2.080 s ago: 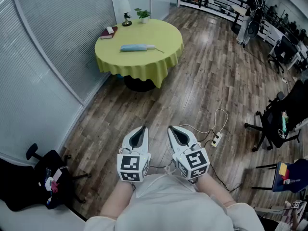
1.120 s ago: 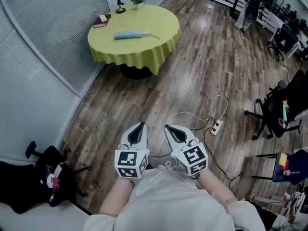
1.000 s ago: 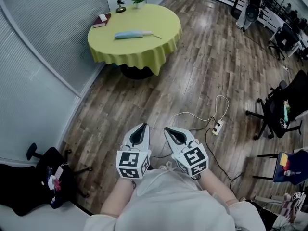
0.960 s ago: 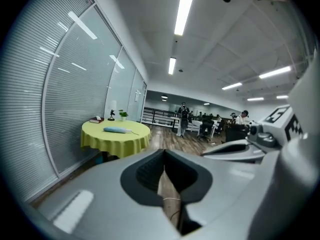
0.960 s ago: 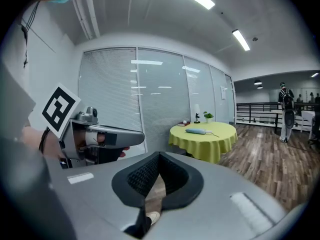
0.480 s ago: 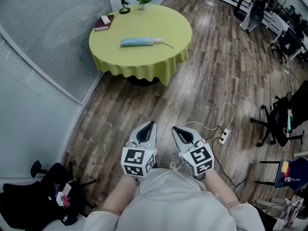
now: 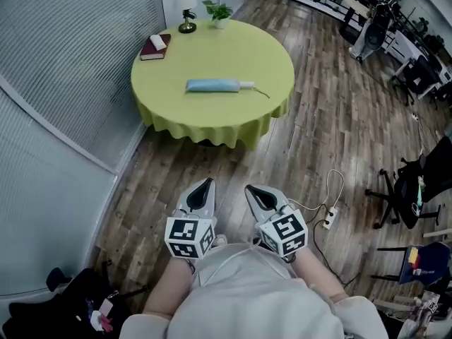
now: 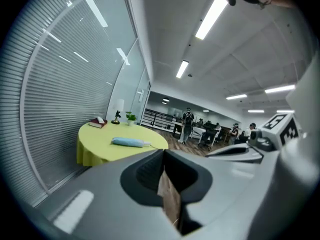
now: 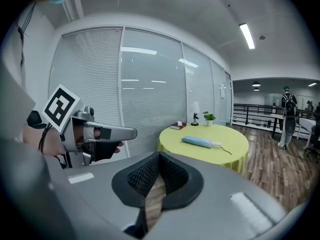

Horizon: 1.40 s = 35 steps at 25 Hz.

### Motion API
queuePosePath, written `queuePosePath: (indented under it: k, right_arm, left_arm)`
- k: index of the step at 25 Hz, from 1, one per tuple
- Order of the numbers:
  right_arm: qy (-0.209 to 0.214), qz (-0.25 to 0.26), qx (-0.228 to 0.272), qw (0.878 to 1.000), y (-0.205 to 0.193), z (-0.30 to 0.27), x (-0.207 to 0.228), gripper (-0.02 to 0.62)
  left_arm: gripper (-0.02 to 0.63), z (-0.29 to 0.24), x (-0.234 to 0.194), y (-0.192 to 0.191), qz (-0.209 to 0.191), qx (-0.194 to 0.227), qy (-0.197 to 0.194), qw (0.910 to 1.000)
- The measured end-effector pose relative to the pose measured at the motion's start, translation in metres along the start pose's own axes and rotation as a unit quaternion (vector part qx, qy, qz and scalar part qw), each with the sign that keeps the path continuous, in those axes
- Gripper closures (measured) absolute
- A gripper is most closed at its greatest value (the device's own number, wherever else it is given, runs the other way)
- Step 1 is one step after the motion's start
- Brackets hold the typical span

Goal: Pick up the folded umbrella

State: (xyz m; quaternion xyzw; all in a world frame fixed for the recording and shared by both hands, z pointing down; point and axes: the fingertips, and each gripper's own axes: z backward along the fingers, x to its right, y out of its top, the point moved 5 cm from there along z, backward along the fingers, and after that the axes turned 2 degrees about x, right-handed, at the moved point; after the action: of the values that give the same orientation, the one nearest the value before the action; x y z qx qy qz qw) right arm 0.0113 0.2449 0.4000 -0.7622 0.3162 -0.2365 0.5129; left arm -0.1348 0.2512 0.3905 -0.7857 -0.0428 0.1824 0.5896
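The folded umbrella (image 7: 215,85) is light blue with a white handle and a thin strap. It lies flat in the middle of a round table (image 7: 261,55) covered with a yellow-green cloth. My left gripper (image 7: 204,187) and right gripper (image 7: 255,191) are side by side close to my body, over the wooden floor and well short of the table. Both are shut with nothing in them. The left gripper view has the umbrella (image 8: 127,142) far ahead beyond the left gripper (image 8: 164,158). The right gripper view shows the umbrella (image 9: 200,142) past the right gripper (image 9: 159,160).
On the table's far side are a dark red book (image 7: 154,46), a small figurine (image 7: 187,21) and a potted plant (image 7: 219,10). A wall of blinds (image 7: 63,69) runs along the left. A power strip (image 7: 328,215) with its cable lies on the floor to the right, near office chairs (image 7: 417,189).
I have walked toward the table, which now looks larger and nearer in the head view. Both grippers stayed shut, side by side in front of my body.
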Motion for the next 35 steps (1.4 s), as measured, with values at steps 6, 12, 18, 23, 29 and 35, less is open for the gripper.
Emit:
queuePosePath:
  k: [6,12,18,23,29,35]
  right_arm:
    - [0.009,-0.001,-0.02,1.0,0.004,-0.051,0.011,0.595]
    - [0.018,0.001,-0.025,1.0,0.012,-0.1,0.052,0.595]
    - [0.037,0.003,-0.029,0.999,0.025,-0.158,0.122,0.595]
    - [0.056,0.002,-0.032,0.998,0.049,-0.205,0.203,0.595]
    - [0.069,0.01,-0.024,0.997,0.077,-0.261,0.3,0.595]
    - [0.071,-0.01,-0.023,0.997,0.09,-0.302,0.368,0.595]
  left_arm:
    - [0.6,-0.025,-0.043,0.0,0.014,-0.011,0.017,0.9997]
    - [0.6,-0.074,-0.067,0.006,0.015,-0.02,0.029,0.9993]
    - [0.6,-0.154,-0.087,0.024,0.02,-0.022,0.052,0.9982]
    - [0.6,-0.241,-0.096,0.048,0.031,-0.027,0.07,0.9967]
    - [0.6,-0.335,-0.105,0.078,0.016,-0.018,0.097,0.9949]
    - [0.6,-0.397,-0.116,0.095,0.021,-0.005,0.1,0.9948]
